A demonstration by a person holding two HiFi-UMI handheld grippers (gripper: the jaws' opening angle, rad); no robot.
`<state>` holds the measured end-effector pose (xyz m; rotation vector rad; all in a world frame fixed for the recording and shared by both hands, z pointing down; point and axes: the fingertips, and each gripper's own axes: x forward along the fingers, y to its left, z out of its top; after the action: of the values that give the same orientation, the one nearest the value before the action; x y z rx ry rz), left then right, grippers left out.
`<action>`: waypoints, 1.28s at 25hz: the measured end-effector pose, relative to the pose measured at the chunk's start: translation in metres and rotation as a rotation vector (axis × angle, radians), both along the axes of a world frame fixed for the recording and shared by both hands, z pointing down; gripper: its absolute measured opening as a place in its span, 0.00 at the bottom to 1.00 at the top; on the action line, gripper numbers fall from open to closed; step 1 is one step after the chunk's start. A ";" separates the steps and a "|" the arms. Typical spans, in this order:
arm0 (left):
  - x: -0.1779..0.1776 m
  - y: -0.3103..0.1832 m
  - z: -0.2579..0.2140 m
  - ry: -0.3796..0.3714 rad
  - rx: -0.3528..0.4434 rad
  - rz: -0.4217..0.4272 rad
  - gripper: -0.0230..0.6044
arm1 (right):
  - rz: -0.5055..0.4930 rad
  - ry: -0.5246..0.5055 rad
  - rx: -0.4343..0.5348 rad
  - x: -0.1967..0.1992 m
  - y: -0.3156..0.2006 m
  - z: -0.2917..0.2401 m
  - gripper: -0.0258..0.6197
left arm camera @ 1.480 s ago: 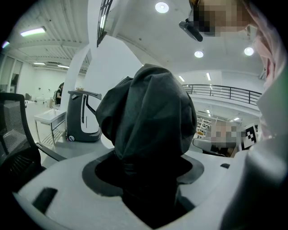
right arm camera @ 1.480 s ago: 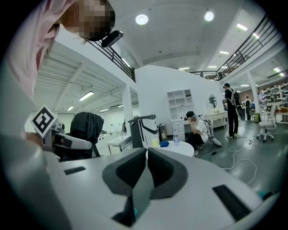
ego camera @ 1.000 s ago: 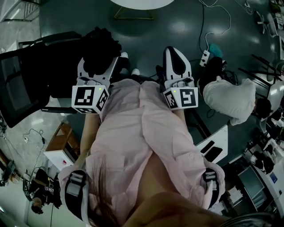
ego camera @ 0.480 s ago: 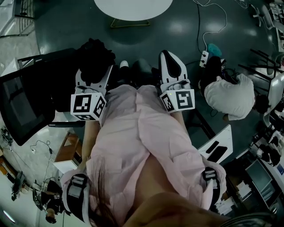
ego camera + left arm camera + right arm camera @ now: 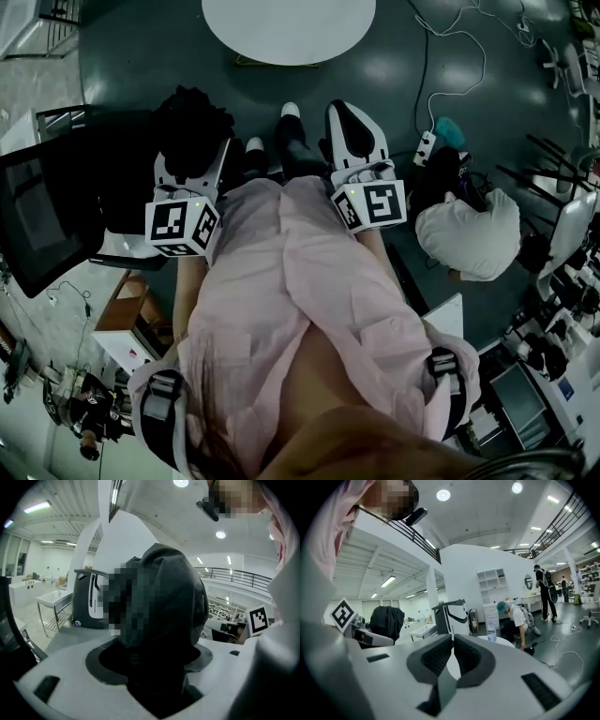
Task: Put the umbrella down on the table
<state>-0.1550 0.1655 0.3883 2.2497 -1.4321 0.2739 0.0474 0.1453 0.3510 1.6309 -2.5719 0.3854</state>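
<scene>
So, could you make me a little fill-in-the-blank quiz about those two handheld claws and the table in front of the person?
1. The left gripper is shut on a folded black ____.
2. The right gripper has its jaws together and holds ____.
3. The white table on the floor ahead of the person is ____ in shape.

Missing words: umbrella; nothing; round.

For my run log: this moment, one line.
left gripper shut on black fabric umbrella | right gripper shut, empty | round white table ahead
</scene>
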 end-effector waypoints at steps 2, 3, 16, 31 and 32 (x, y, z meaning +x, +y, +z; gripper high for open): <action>0.005 -0.015 0.000 0.009 0.004 -0.040 0.55 | -0.024 0.004 0.013 0.007 -0.022 -0.003 0.09; 0.008 -0.022 0.000 0.014 0.006 -0.056 0.55 | -0.032 0.005 0.018 0.012 -0.032 -0.003 0.09; 0.058 -0.091 -0.008 0.036 0.064 -0.110 0.55 | -0.038 -0.013 0.030 0.077 -0.101 0.002 0.09; 0.051 -0.187 -0.018 0.059 0.062 -0.033 0.55 | 0.038 -0.008 0.005 0.073 -0.178 0.002 0.09; 0.049 -0.196 -0.020 0.060 0.060 -0.024 0.55 | 0.040 -0.007 0.007 0.069 -0.185 -0.002 0.09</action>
<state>-0.1065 -0.0303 0.3685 2.2673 -1.4529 0.1563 0.1164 -0.0399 0.3494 1.6892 -2.5523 0.3857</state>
